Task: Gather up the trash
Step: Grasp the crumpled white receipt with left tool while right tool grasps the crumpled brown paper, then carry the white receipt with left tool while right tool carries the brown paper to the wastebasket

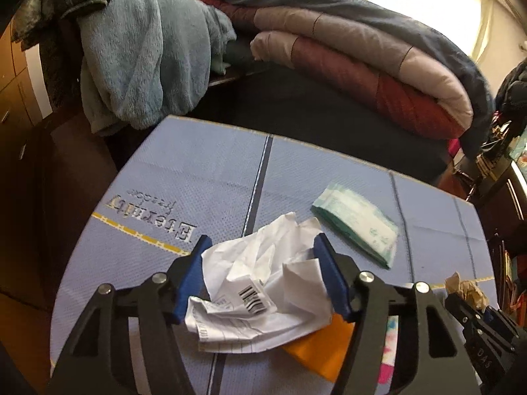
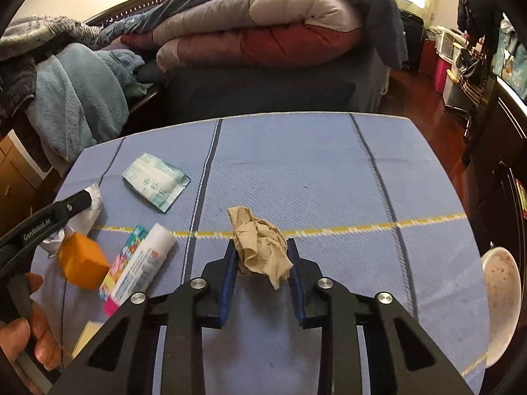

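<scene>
My left gripper (image 1: 260,247) is shut on a crumpled white paper with a barcode (image 1: 263,286), held above the blue table mat (image 1: 184,177). The paper also shows in the right wrist view (image 2: 94,200) at the left gripper's tip. My right gripper (image 2: 262,247) is shut on a crumpled brown paper napkin (image 2: 260,247), just above the mat (image 2: 313,171). The napkin shows at the right edge of the left wrist view (image 1: 464,289). A green-and-white wipes packet (image 1: 357,223) lies flat on the mat; it also shows in the right wrist view (image 2: 154,181).
An orange block (image 2: 82,263), a white tube (image 2: 145,263) and a colourful pink box (image 2: 120,270) lie at the mat's left. A pinkish bowl (image 2: 502,302) stands at the right edge. Folded quilts (image 2: 257,29) and a blue towel (image 2: 72,98) sit on the bed behind.
</scene>
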{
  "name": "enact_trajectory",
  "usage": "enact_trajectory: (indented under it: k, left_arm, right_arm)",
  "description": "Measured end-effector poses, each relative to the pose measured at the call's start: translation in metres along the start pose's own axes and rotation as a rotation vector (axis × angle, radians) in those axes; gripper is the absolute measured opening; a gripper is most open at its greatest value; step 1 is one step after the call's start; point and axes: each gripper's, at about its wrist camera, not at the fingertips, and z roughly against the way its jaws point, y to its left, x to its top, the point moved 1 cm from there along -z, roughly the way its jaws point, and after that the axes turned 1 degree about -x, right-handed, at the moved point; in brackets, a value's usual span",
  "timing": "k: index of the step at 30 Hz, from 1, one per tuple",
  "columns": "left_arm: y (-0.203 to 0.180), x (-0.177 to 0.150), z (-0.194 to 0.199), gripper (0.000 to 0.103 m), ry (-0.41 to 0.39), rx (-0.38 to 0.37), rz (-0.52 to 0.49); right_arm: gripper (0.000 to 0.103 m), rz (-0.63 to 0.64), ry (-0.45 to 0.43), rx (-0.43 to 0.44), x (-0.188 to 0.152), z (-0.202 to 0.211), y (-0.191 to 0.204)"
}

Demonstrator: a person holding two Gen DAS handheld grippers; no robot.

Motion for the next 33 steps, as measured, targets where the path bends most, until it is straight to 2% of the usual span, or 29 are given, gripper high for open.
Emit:
enact_trajectory:
  k: [7,16,26,33]
  left_arm:
    - [-0.002,-0.006,0.044,0.063,-0.062,-0.073,0.017]
    - [-0.038,-0.027,0.115,0.063,-0.145,-0.187,-0.033]
    - [-0.118,-0.074,0.158,0.064,-0.137,-0.338,-0.168]
    - [-0.188,-0.104,0.176,0.064,-0.111,-0.454,-0.272]
  right_arm:
    - [0.029,-0.035,-0.029,0.039,-0.017,0.039,-0.020]
    - [0.030,-0.085,-0.076,0.072,-0.046,0.087,-0.048]
    - [0.030,-0.134,-0.125,0.031,-0.082,0.131,-0.093]
    - [0.030,-0.212,-0.159,-0.025,-0.102,0.157,-0.147]
